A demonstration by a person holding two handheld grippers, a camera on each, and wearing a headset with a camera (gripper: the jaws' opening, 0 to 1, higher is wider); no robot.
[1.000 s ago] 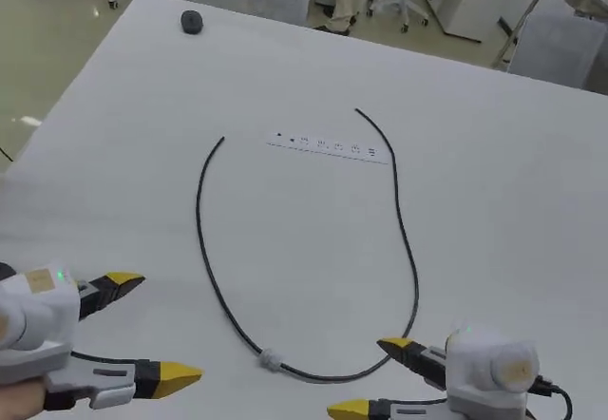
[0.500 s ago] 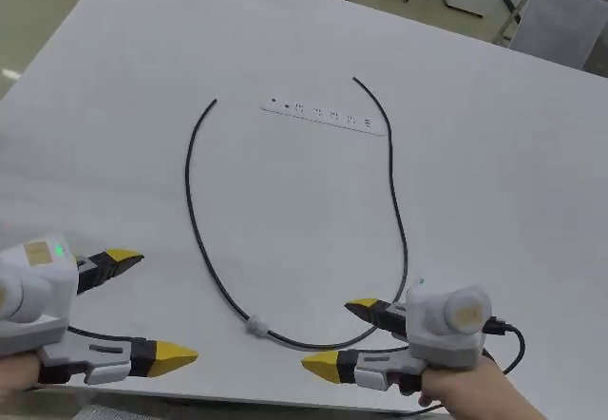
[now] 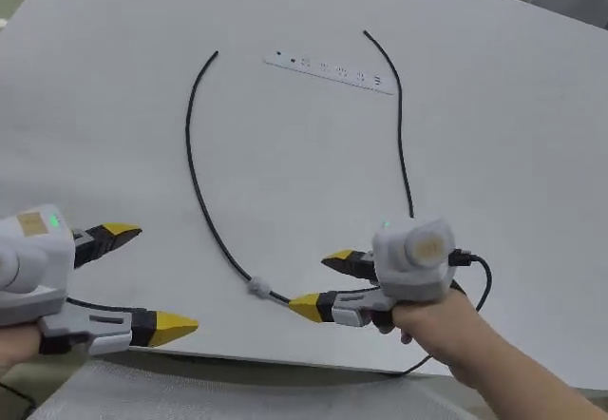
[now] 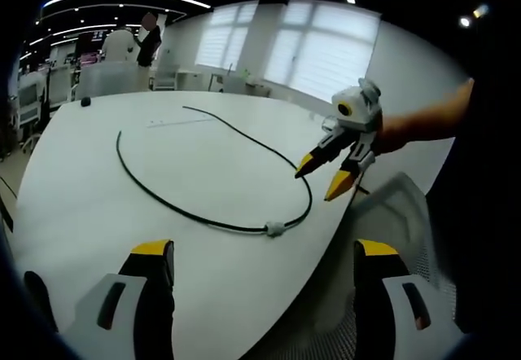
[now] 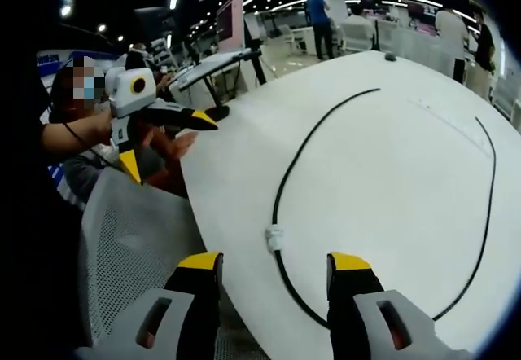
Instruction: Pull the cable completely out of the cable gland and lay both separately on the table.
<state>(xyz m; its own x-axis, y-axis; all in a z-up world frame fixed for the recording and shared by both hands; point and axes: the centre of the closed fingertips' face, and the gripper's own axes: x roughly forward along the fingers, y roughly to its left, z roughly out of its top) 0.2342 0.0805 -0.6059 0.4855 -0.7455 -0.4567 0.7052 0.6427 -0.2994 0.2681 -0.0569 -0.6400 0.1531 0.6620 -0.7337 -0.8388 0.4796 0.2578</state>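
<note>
**Both jaws spread, gland on the cable at the near edge**

Nearest in the head view, the left gripper (image 3: pixel 169 278) hangs over the near-left edge of the white tabletop (image 3: pixel 285 154), its 2 yellow-tipped jaws spread wide and holding nothing. To its right, the right gripper (image 3: pixel 306 282) is held in a hand (image 3: pixel 439 330). Its jaws are also spread and empty, and they point at the cable gland (image 3: pixel 257 287) from just beside it.

The small pale gland lies on the tabletop, threaded on the black cable (image 3: pixel 195 182) at the bottom of its U-shaped loop. Nothing stands between either gripper and the gland. The right gripper and its hand hide the stretch of cable at the loop's near-right bend.

The 2 arms of the loop run away across the tabletop, and both free ends lie bare. Between those ends lies a flat white strip (image 3: pixel 328 68) with small dark marks, too small to read. In the right gripper view, a grey mesh chair back (image 5: pixel 122 254) sits below the table edge. At the tabletop's far edge is a small dark object (image 5: pixel 391 56), too small to make out.
</note>
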